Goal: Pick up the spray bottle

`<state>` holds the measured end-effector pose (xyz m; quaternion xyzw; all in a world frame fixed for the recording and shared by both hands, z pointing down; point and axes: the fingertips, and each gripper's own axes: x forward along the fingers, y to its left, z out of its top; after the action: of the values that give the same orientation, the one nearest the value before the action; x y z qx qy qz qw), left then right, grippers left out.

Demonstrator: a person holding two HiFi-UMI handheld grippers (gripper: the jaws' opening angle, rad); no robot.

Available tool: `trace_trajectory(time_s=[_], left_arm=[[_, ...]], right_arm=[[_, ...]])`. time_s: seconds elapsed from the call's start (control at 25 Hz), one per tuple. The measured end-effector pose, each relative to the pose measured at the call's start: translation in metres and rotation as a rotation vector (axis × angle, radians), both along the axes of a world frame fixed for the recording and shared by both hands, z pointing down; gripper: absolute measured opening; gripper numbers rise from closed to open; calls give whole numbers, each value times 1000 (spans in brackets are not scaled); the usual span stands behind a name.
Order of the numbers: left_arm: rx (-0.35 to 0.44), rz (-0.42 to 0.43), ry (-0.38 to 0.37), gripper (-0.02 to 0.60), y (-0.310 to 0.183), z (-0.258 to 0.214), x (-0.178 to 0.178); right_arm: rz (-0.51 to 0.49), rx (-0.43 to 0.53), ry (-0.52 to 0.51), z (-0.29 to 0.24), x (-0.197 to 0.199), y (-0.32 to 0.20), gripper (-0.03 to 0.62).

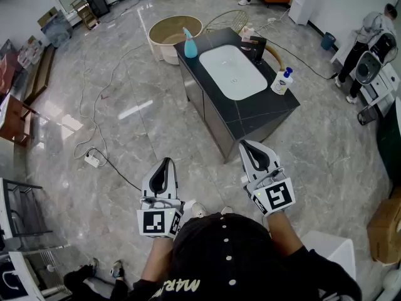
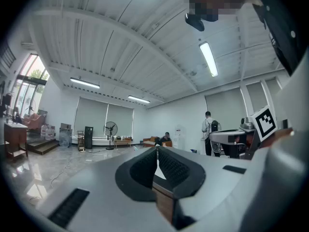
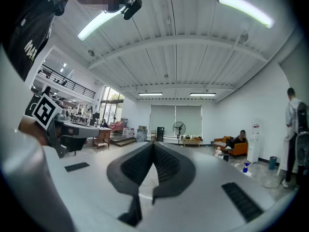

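Note:
A black counter [image 1: 263, 111] with a white basin [image 1: 233, 71] stands ahead of me on the stone floor. A white spray bottle with a blue head [image 1: 282, 81] stands on its right edge; it shows small in the right gripper view as the spray bottle [image 3: 246, 167]. A teal bottle [image 1: 190, 43] stands at the counter's far left corner. My left gripper [image 1: 165, 165] and right gripper [image 1: 250, 147] are held level, short of the counter's near end. Both are shut and hold nothing, as the left gripper [image 2: 156, 149] and the right gripper [image 3: 154, 144] show in their own views.
A dark faucet [image 1: 256, 47] rises behind the basin. Beyond the counter lie a round tub [image 1: 174, 32] and a wire basket [image 1: 227, 20]. A cable and power strip [image 1: 93, 160] lie on the floor at left. A person [image 1: 368, 37] stands at far right.

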<state>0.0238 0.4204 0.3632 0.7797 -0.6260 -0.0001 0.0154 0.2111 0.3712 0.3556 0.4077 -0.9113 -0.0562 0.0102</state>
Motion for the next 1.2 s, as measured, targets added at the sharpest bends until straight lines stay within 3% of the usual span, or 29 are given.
trace_trajectory(time_s=[0.64, 0.92, 1.2], left_arm=[[-3, 21, 16, 20, 0, -2, -5], [-22, 37, 4, 20, 5, 7, -38], [-40, 16, 12, 20, -13, 18, -71]], right_arm=[[30, -11, 4, 2, -6, 0, -6], [120, -63, -75, 11, -16, -9, -6], [96, -72, -22, 26, -50, -29, -6]])
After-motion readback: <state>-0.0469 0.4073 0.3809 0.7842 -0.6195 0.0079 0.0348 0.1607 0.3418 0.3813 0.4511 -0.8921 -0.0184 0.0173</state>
